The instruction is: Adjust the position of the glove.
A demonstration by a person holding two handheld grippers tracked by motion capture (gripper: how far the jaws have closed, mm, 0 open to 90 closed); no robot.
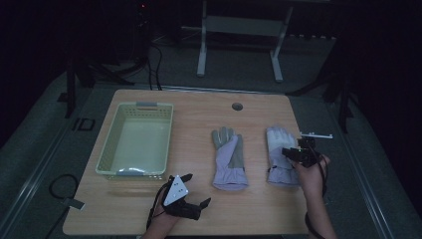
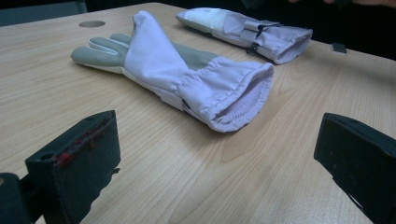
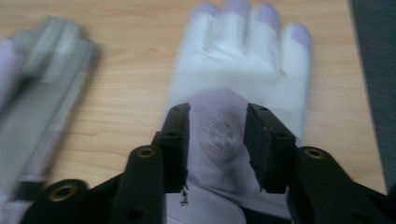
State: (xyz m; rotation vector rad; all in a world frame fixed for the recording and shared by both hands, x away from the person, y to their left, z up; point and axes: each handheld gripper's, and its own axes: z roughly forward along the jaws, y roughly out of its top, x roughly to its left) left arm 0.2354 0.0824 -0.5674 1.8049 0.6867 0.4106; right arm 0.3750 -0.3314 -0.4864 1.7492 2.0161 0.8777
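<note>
Two pale lilac gloves lie flat on the wooden table. The middle glove (image 1: 229,159) (image 2: 187,70) (image 3: 42,93) has a grey palm side and its cuff faces the person. The right glove (image 1: 278,144) (image 2: 243,28) (image 3: 243,70) lies back up and carries a round emblem. My right gripper (image 1: 291,152) (image 3: 217,140) hovers low over this glove's back. Its jaws are open a little, one on each side of the emblem. Near the front edge my left gripper (image 1: 197,188) (image 2: 215,154) is wide open and holds nothing. It points at the middle glove's cuff from a short distance.
A cream plastic basket (image 1: 108,142) stands at the table's left half, with nothing in it. A round cable hole (image 1: 237,106) (image 2: 91,23) sits near the far edge. Beyond the table stand a dark floor, cables and a metal frame (image 1: 201,45).
</note>
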